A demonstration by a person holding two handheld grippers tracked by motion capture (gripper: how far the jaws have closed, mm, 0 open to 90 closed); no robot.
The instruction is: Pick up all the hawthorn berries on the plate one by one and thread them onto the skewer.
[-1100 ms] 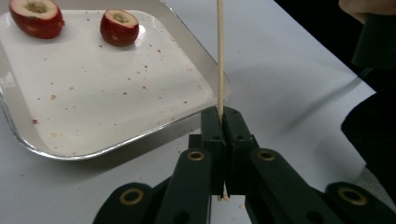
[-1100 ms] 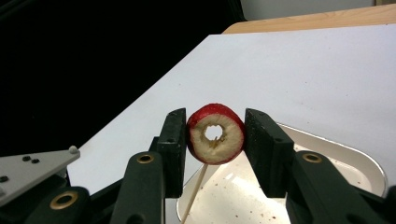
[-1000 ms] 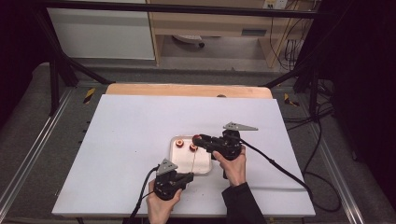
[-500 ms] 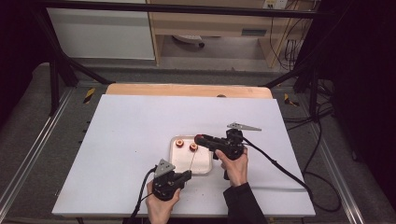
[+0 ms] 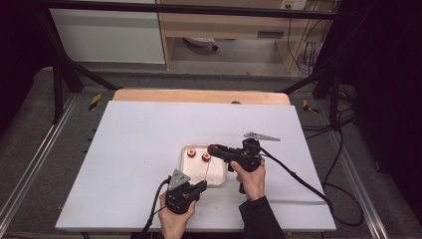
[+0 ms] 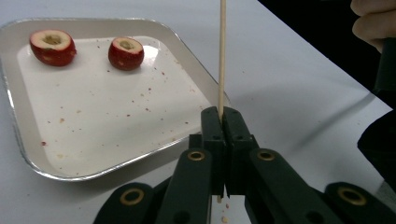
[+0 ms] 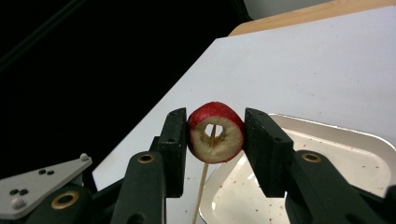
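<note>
1. Your left gripper (image 5: 198,186) sits near the front edge of the white table (image 5: 139,149), just in front of the tray (image 5: 217,180). Its jaws are pressed together on the lower end of a thin wooden skewer (image 6: 222,56), which stands upright between them.
2. Your right gripper (image 5: 217,150) reaches in from the right, held above the tray's far right part. Its jaws are narrowed onto 1 cored red fruit piece (image 7: 215,132), gripping it by its 2 sides.
3. In the right gripper view, the skewer (image 7: 201,186) rises from below, and its tip shows inside the pale hollow of the held fruit piece.
4. 2 more red fruit pieces lie in the tray, cut side up: one (image 6: 53,47) near the far left corner, the other (image 6: 126,53) just to its right, apart from it.
5. The tray floor carries small red and brown crumbs.
6. In the high view, the tray lies between your 2 grippers, right of the table's middle.
</note>
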